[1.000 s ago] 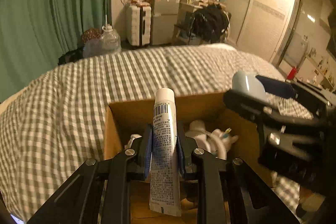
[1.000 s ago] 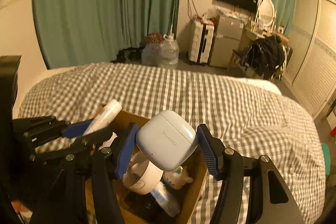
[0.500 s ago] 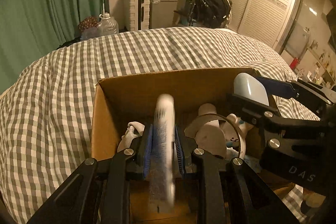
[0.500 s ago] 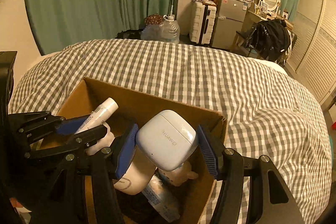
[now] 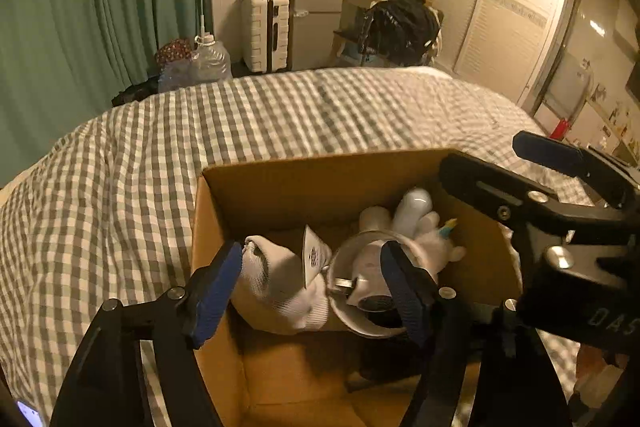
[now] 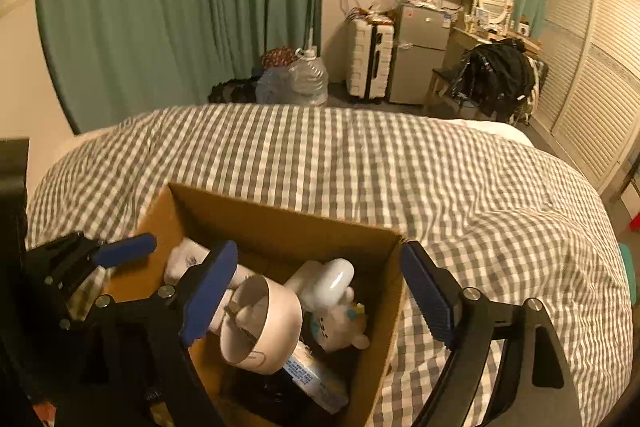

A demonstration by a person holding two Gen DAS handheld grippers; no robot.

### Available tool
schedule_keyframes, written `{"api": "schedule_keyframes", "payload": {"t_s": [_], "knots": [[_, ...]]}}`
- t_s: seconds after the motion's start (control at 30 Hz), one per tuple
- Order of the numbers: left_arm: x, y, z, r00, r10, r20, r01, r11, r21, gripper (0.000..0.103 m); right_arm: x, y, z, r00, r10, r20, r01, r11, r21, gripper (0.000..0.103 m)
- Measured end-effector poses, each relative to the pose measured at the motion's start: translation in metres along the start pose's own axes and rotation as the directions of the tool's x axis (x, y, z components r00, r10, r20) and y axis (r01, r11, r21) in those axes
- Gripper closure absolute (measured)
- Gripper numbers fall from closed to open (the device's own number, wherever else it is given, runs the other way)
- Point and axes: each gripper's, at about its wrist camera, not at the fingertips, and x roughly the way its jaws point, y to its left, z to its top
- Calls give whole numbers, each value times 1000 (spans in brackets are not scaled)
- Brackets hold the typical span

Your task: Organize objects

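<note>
An open cardboard box (image 5: 320, 171) (image 6: 288, 215) sits on the checked bed. Inside lie a white sock bundle (image 5: 276, 283), a white tape roll (image 6: 260, 323) (image 5: 360, 291), a plush toy (image 6: 340, 323) (image 5: 428, 251), a pale-blue earbuds case (image 6: 334, 279) (image 5: 412, 211) on the plush toy, and a packet (image 6: 316, 379). The tube is out of sight. My left gripper (image 5: 312, 291) is open and empty over the box's near left. My right gripper (image 6: 316, 303) is open and empty above the box's right half; it also shows in the left wrist view (image 5: 552, 187).
The checked bedspread (image 6: 360, 163) surrounds the box. Beyond the bed stand green curtains (image 6: 180, 7), water jugs (image 6: 304, 79), a white suitcase (image 6: 370, 55), a small fridge (image 6: 416, 55) and a chair with dark clothes (image 6: 496, 75). Wardrobe doors (image 5: 512, 15) are at right.
Both grippers opened. The left let go of the tube, the right let go of the earbuds case, which now lies in the box on the plush toy.
</note>
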Motion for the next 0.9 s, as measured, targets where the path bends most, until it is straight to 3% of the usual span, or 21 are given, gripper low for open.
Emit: {"api": "schedule_keyframes", "payload": {"t_s": [0.13, 0.27, 0.43, 0.7, 0.9], "knots": [[-40, -9, 10, 997, 3, 71, -2, 1000, -5, 12, -39, -2, 9, 998, 10, 55, -11, 1000, 23, 18], [-97, -12, 18, 986, 10, 165, -8, 1000, -14, 7, -95, 3, 23, 989, -30, 145, 30, 1000, 3, 14], [-159, -16, 28, 967, 29, 254, -25, 1000, -20, 3, -177, 6, 32, 954, -77, 289, 72, 997, 28, 4], [-246, -27, 17, 917, 71, 392, -95, 995, 43, 0, -266, 15, 29, 900, -152, 409, 134, 988, 72, 2], [-289, -27, -9, 875, 81, 477, -117, 992, 45, 0, -312, 18, 1, 863, -163, 478, 137, 987, 89, 1]]}}
